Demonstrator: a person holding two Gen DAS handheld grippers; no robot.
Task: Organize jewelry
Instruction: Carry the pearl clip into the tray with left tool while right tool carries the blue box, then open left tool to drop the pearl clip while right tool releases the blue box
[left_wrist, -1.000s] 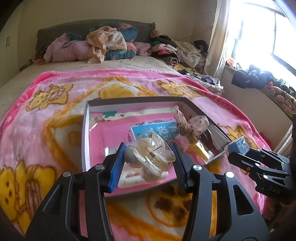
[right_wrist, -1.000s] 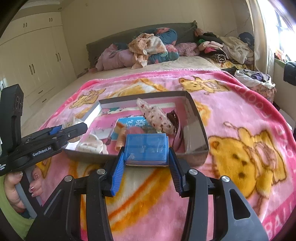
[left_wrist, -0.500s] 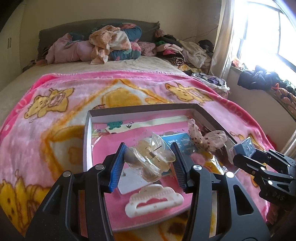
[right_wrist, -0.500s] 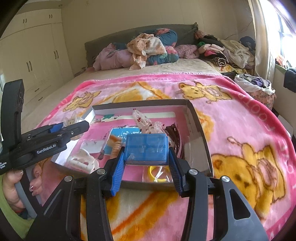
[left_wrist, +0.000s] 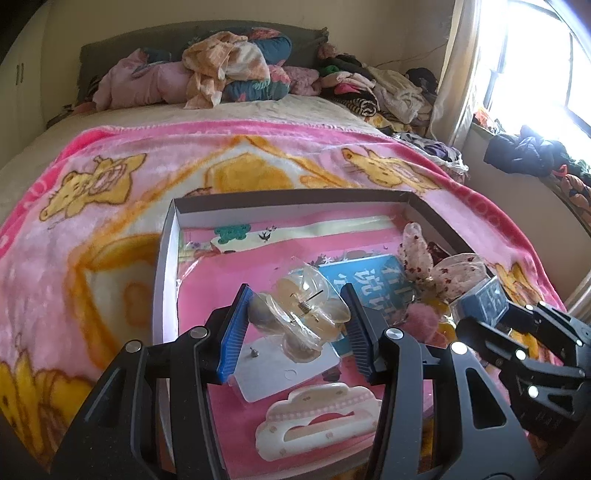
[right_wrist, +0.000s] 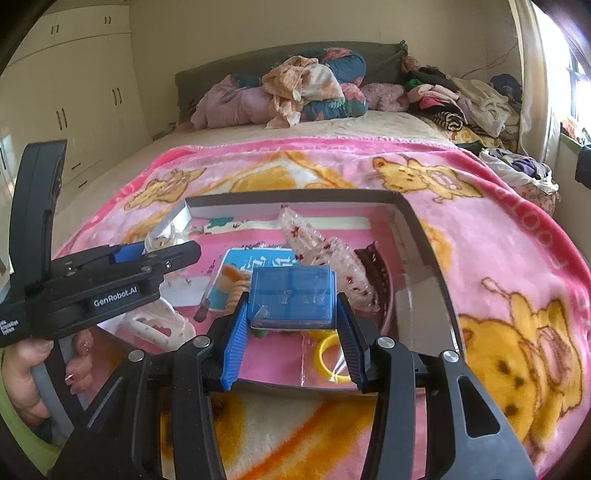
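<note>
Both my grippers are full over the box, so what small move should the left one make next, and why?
Probably lower the left gripper slightly and open it: its clear hair claw clip hangs over the open box, above a white card, just beyond the white cloud-shaped clip.

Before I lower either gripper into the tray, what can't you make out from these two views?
- Left wrist view: the card under the clear clip is partly covered by the left gripper.
- Right wrist view: the tray floor under the blue box is hidden by the box and right gripper.
- Right wrist view: the box's contents are too small to identify.
- Right wrist view: the white clip is partly hidden by the left gripper.
</note>
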